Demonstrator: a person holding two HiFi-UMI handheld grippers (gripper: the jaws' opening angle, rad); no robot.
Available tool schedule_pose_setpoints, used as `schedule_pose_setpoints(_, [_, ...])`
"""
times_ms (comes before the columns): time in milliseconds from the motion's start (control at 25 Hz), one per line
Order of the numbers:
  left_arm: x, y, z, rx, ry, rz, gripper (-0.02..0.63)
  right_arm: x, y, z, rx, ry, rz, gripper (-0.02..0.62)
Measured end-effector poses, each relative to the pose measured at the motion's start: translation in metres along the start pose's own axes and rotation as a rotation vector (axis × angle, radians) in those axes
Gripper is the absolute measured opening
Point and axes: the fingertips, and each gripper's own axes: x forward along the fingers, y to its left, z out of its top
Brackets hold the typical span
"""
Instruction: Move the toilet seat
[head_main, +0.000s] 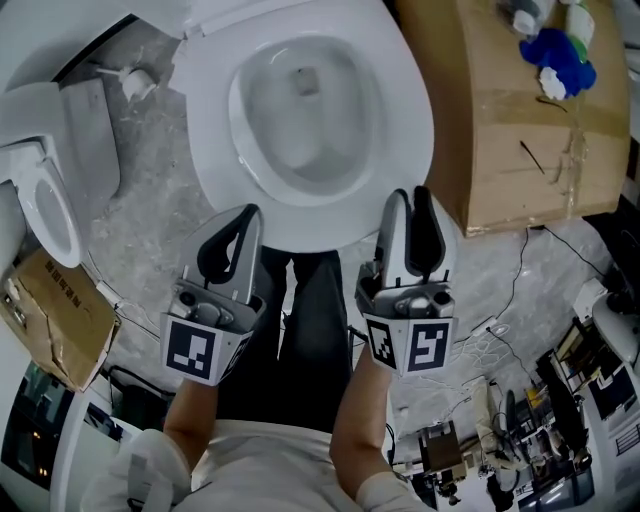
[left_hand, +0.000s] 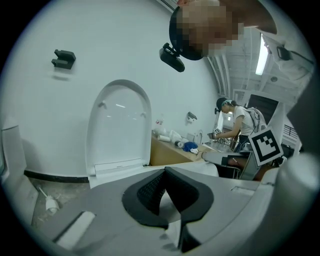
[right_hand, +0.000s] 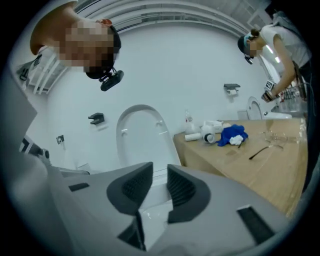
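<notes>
The white toilet seat (head_main: 400, 130) lies flat on the bowl, directly in front of me in the head view. Its lid (left_hand: 120, 125) stands upright against the wall, and the lid (right_hand: 142, 135) also shows beyond the right jaws. My left gripper (head_main: 245, 215) hovers at the seat's front left edge with its jaws shut and empty; in its own view the left gripper (left_hand: 164, 172) points at the lid. My right gripper (head_main: 411, 195) is over the seat's front right rim. Its jaws stand a narrow gap apart, and the right gripper (right_hand: 160, 170) has nothing pressed between the pads.
A brown cardboard-covered counter (head_main: 520, 130) stands right of the toilet, with a blue cloth (head_main: 555, 50) and bottles on it. A second toilet (head_main: 40, 200) and a cardboard box (head_main: 55, 310) are at the left. Cables and electronics (head_main: 520, 420) crowd the lower right floor.
</notes>
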Motion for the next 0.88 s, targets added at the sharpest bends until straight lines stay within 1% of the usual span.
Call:
schedule_pose_setpoints(40, [-0.001, 0.001, 0.001, 0.000, 0.003, -0.001, -0.005, 0.000, 0.003, 0.003, -0.020, -0.004, 0.004, 0.071])
schedule_pose_setpoints(80, [-0.001, 0.001, 0.002, -0.001, 0.009, -0.003, -0.003, 0.000, 0.005, 0.005, -0.034, -0.008, 0.010, 0.054])
schedule_pose_setpoints(160, [-0.001, 0.001, 0.005, -0.002, 0.013, -0.005, -0.003, 0.001, 0.010, 0.010, -0.053, -0.013, 0.032, 0.043])
schedule_pose_setpoints(320, [-0.001, 0.004, 0.016, 0.001, -0.007, -0.005, -0.003, 0.005, 0.021, 0.022, -0.103, -0.027, 0.061, 0.005])
schedule_pose_setpoints(480, [0.000, 0.008, 0.030, 0.000, -0.038, -0.005, -0.003, 0.010, 0.028, 0.034, -0.140, -0.043, 0.077, 0.000])
schedule_pose_setpoints(600, [0.001, 0.012, 0.038, -0.003, -0.041, -0.004, -0.003, 0.015, 0.032, 0.044, -0.173, -0.057, 0.087, -0.002])
schedule_pose_setpoints(880, [0.004, 0.019, 0.060, 0.006, -0.056, 0.013, -0.003, 0.027, 0.038, 0.066, -0.211, -0.087, 0.110, -0.002])
